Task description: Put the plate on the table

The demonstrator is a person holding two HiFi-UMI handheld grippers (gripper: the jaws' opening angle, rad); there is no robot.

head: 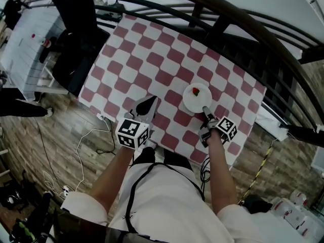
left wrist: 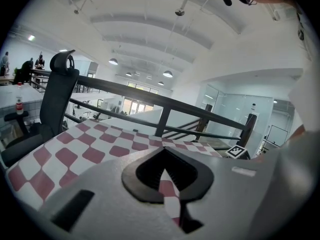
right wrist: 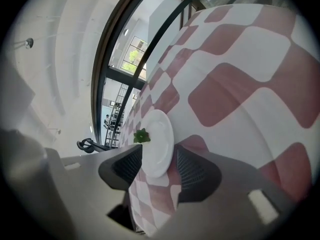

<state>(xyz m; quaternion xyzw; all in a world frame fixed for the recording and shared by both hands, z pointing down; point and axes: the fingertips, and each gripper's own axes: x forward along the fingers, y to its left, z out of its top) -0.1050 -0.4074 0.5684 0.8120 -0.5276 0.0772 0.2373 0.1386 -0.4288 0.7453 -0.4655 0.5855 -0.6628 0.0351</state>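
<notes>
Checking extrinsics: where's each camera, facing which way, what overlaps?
Head view: on the person's head, facing steeply down at the red-and-white checked tablecloth; both forearms, left claw and right claw show.
Left gripper view: on the left claw, along its shut jaws, across the tablecloth to a black railing.
Right gripper view: on the right claw; open jaws flank the round white plate's near edge.
Shared: that plate, also in head view.
</notes>
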